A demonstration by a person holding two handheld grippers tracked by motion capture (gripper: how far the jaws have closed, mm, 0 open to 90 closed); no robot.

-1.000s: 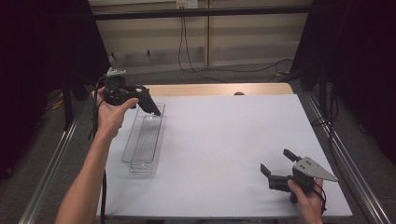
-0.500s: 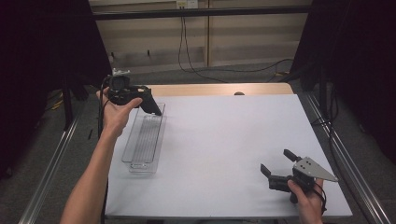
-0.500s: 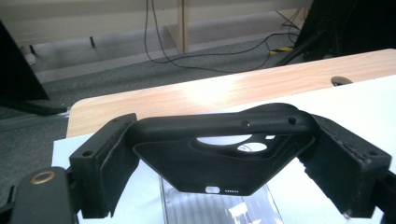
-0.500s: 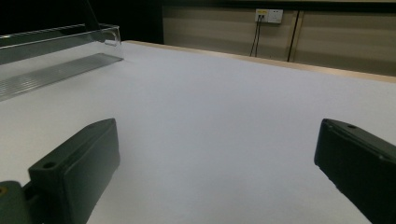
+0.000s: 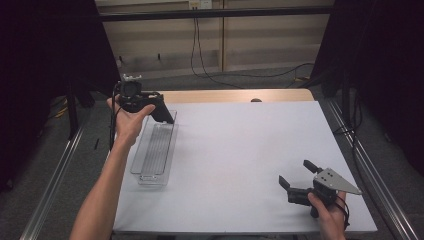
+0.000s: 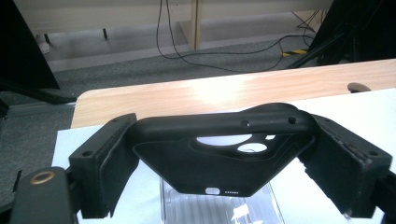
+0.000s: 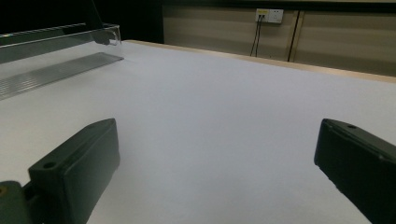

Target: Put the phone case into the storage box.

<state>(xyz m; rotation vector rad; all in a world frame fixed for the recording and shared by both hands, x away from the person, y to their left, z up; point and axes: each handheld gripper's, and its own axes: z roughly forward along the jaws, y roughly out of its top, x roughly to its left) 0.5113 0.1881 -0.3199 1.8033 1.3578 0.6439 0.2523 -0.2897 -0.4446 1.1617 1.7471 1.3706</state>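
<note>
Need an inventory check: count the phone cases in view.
1. A black phone case is clamped in the left gripper, above the far end of the clear tray. None seems hidden.

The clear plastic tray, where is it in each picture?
High view: the clear tray lies at the left of the white table, under the left gripper holding a black phone case.
Left gripper view: bottom middle, below the case.
Right gripper view: top left corner.
Shared landmark: the table's pale wooden far edge.
</note>
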